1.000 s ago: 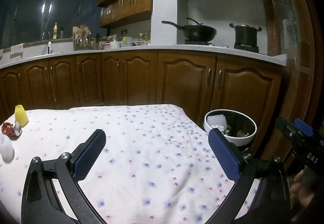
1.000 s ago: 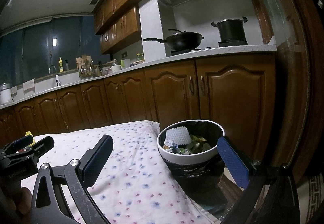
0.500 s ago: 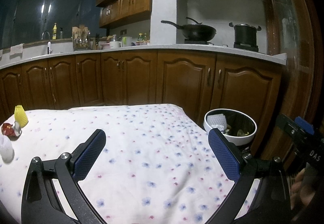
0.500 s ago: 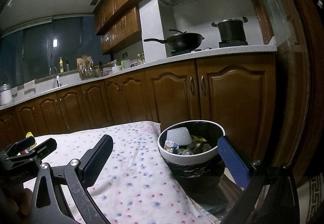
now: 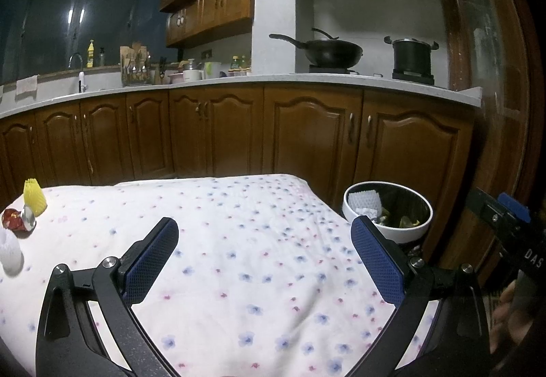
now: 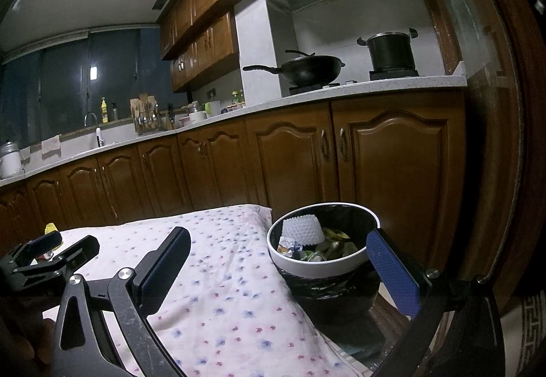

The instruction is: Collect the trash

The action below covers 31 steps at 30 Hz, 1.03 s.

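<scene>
Floral tablecloth spans both grippers' empty, spread jaws; trash bin beside right gripper.

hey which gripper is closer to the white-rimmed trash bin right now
Right. The right gripper hangs open just in front of the white-rimmed trash bin, at the table's bin-side edge. The left gripper is open over the floral tablecloth, with the bin off to its right.
</scene>
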### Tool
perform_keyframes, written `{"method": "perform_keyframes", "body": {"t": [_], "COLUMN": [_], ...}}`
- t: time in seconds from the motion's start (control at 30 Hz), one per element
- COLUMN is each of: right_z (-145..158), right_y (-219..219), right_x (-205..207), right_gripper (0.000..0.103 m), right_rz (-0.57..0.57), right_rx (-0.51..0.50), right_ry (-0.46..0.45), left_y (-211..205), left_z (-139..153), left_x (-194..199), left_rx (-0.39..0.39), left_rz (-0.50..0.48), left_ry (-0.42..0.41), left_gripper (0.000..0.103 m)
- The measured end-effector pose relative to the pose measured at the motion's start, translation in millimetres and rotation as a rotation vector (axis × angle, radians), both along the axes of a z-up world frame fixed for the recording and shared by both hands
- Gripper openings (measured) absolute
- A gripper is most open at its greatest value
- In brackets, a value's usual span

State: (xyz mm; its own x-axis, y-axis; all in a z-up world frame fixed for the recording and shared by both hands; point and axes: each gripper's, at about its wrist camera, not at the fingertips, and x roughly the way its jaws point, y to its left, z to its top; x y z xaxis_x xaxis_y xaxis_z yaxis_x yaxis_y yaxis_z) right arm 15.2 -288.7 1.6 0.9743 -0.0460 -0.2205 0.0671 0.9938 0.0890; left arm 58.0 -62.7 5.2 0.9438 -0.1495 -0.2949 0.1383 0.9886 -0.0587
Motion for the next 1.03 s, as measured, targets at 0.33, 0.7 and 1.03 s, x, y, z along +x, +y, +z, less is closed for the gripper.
{"method": "perform_keyframes", "body": {"t": [0.33,0.7,1.03], "right_z": [-0.7,1.4,-3.8], "right_y": [-0.8,10.7,20.4], "right_x": [0.3,0.0,2.7], "right_gripper": [0.103,0.103,0.103], "right_rz": [0.000,0.002,0.009], "right_rx": [0.001,0.006,0.012], "right_ry": [-0.002,0.010,0.027], "left_y": [0.3,3.7,12.7], "left_z": [-0.9,-3.9,-11.0], "left_x": [1.3,6.2,18.4], "left_rx": [0.001,0.001,-0.009], "left_rz": [-0.005,-0.022,-0.045], "left_ry": [0.002,0.007,0.037], "left_gripper": [0.103,0.103,0.103]}}
